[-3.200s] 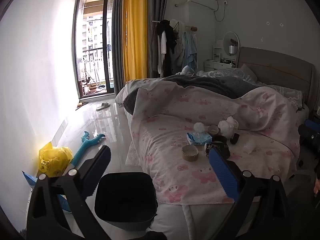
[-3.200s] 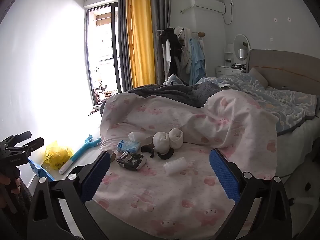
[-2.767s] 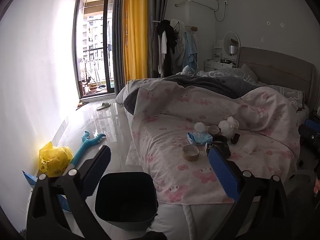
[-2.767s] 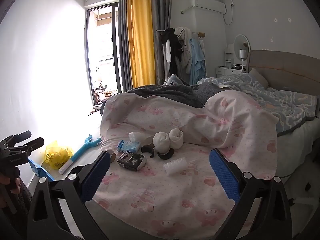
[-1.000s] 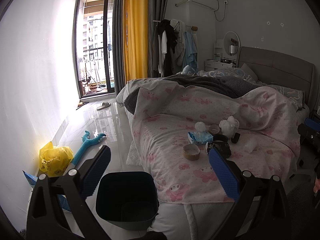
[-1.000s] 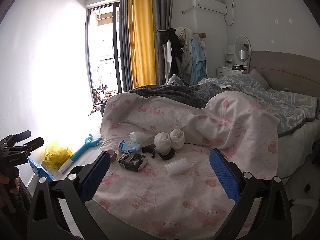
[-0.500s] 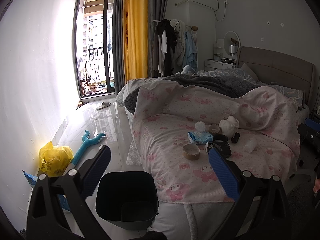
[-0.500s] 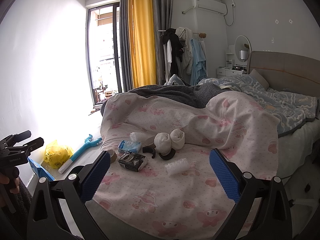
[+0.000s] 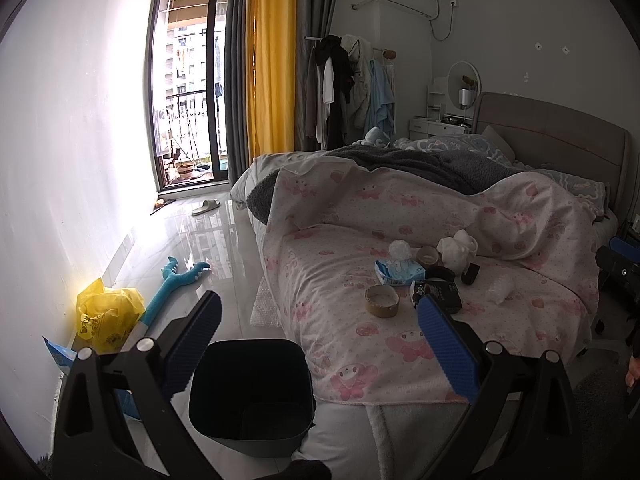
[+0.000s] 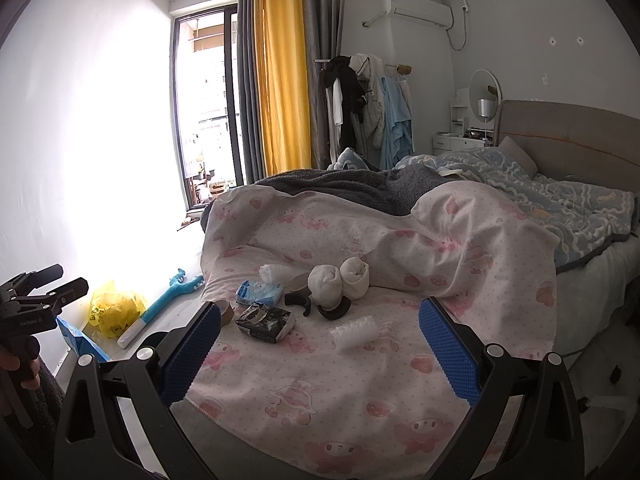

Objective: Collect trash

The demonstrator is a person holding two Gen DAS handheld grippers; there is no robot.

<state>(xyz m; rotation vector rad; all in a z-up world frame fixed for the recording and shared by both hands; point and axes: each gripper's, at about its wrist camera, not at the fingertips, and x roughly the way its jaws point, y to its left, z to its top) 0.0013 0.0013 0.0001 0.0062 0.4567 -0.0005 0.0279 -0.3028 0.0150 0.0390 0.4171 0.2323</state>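
Observation:
Trash lies on the pink bedspread (image 10: 360, 380): a black crumpled wrapper (image 10: 266, 322), a blue tissue pack (image 10: 258, 292), a bubble-wrap roll (image 10: 354, 333), a tape roll (image 9: 382, 301), white rolled socks (image 10: 340, 278) and dark tape rings (image 10: 334, 311). A dark empty bin (image 9: 251, 394) stands on the floor at the bed's corner. My left gripper (image 9: 320, 344) is open and empty above the bin. My right gripper (image 10: 320, 352) is open and empty, short of the trash.
A yellow bag (image 9: 106, 314) and a blue toy (image 9: 176, 280) lie on the floor by the left wall. A slipper (image 9: 205, 206) lies near the balcony door. The bed (image 10: 560, 208) carries a grey blanket and blue duvet behind the trash.
Both views have drifted very slightly; nothing was taken hold of or moved.

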